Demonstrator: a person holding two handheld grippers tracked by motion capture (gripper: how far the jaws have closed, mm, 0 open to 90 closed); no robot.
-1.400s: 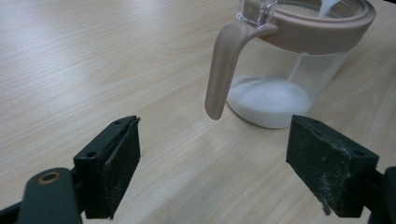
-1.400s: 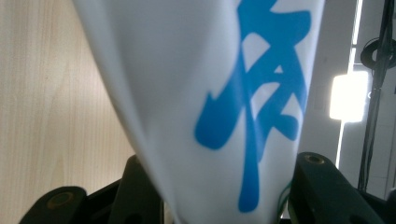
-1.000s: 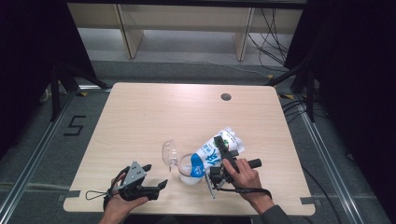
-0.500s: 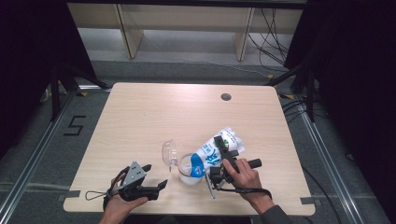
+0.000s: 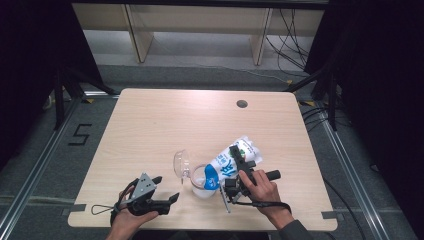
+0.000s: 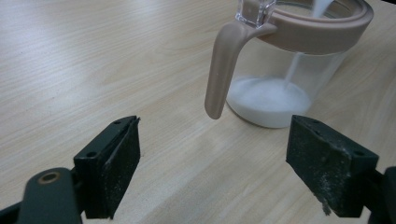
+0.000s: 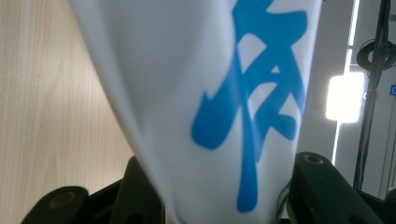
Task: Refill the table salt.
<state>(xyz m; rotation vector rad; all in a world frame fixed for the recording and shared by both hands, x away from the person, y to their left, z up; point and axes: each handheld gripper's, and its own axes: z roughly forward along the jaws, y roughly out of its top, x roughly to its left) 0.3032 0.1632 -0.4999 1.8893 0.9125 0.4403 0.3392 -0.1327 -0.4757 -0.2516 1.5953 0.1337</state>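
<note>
We find right tongs (image 5: 235,167) clamped on bag (image 5: 231,161), tipped over jar (image 6: 299,70) on desk (image 5: 150,130); left tongs (image 6: 212,163) open, idle nearby. Risk: unbraced jar shifts, powder misses rim.

Light wood-grain rectangular table (image 5: 150,130) carried the work. A small dark round grommet hole (image 5: 242,104) sat in its top toward 1 o'clock. A clear glass jar with beige plastic collar and handle (image 6: 285,70) stood directly on the top near 6 o'clock, a layer of white powder (image 6: 268,100) in its base, hinged lid open.
</note>
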